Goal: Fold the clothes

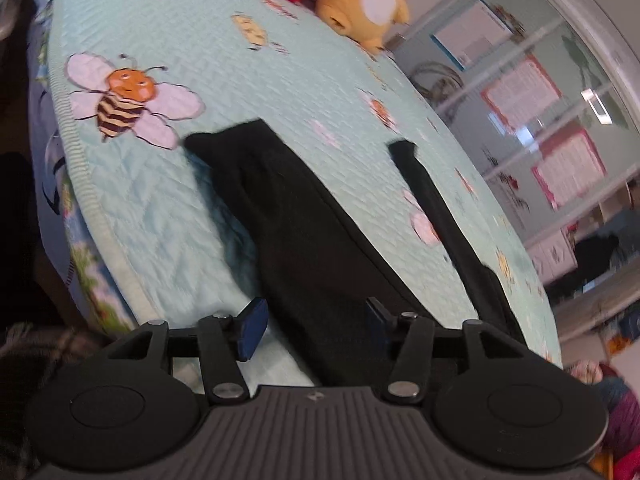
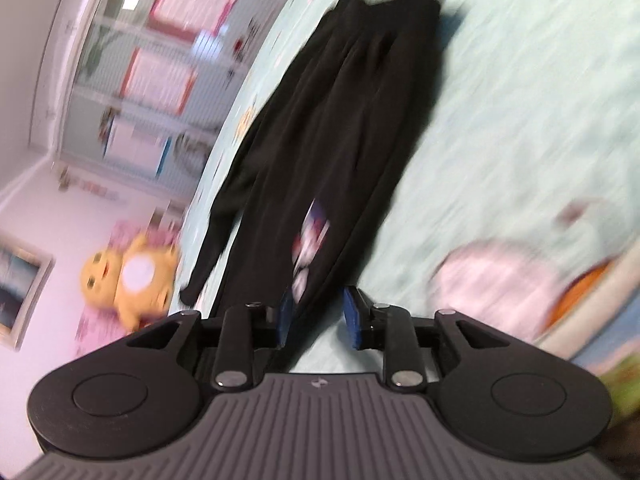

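Motion blur smears the quilt (image 2: 520, 120) around black trousers (image 2: 340, 120).

A pair of black trousers (image 1: 304, 232) lies stretched flat across a pale mint quilt, running from the lower centre of the left wrist frame toward its middle, one narrow leg splayed off to the right. In the right wrist frame the trousers (image 2: 320, 152) run from lower centre to the upper middle, creased lengthwise, a pale print showing low down.
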Demonstrator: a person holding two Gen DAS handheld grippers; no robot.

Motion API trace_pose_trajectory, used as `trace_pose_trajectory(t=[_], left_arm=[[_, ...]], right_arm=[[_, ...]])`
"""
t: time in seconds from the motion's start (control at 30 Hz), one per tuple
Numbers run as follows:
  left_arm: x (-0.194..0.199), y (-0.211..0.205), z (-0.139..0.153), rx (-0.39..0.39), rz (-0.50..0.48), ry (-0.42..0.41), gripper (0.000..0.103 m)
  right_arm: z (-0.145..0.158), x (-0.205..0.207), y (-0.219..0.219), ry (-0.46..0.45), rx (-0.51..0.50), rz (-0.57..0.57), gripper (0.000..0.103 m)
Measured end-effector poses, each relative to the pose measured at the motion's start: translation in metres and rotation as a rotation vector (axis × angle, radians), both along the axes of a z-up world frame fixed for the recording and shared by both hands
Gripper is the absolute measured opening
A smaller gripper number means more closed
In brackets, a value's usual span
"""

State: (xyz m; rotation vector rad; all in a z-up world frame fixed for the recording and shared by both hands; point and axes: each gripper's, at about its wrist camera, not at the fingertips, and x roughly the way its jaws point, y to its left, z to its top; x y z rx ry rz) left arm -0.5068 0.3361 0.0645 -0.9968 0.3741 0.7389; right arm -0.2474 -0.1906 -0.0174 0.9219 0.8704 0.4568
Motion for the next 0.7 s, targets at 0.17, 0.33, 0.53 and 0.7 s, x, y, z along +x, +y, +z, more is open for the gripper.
trace_pose_trajectory(t=[0.17, 0.33, 0.53, 0.7], left_arm=[[0.034, -0.033, 0.015, 0.073, -0.225, -0.020, 0.055], [0.083, -0.060, 0.018, 0.088, -0.446, -0.014, 0.056], [0.138, -0.101, 0.009, 0.156, -0.615, 0.039, 0.056], [0.182, -0.124, -0.011, 0.193, -0.694, 0.103, 0.057]], right_arm=[[0.006, 0.010, -0.035, -0.046, -0.033, -0.147, 0.037], [-0.001, 0.038, -0.055, -0.084, -0.052, -0.208, 0.046], [-0.011, 0.075, -0.071, -0.115, -0.062, -0.243, 0.046], [-0.012, 0.096, -0.064, -0.140, -0.084, -0.237, 0.045]])
